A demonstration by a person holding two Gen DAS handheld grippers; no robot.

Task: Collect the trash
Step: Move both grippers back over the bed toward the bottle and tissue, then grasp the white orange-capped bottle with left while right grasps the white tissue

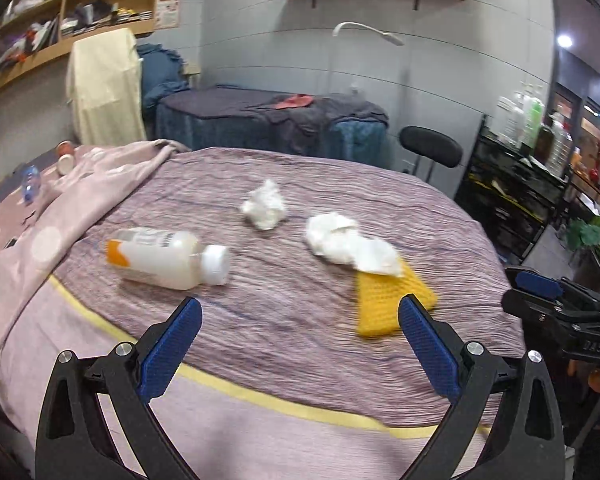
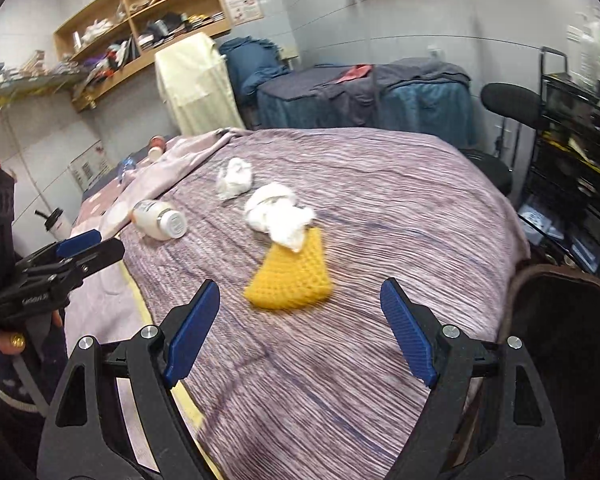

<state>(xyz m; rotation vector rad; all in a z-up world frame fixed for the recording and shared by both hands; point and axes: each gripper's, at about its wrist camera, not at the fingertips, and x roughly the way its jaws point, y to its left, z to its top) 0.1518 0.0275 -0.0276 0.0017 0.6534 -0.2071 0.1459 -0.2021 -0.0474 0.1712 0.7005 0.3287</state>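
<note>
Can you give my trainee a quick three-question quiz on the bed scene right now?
1. True or false: the bottle stands upright on the bed.
2. Which thing does the larger tissue wad overlap? A) the bottle B) the yellow cloth C) the smaller wad
3. Fill in: both the left claw and the right claw are ____ and hold nothing.

Key: 1 false, it lies on its side; 2 B; 3 open.
</note>
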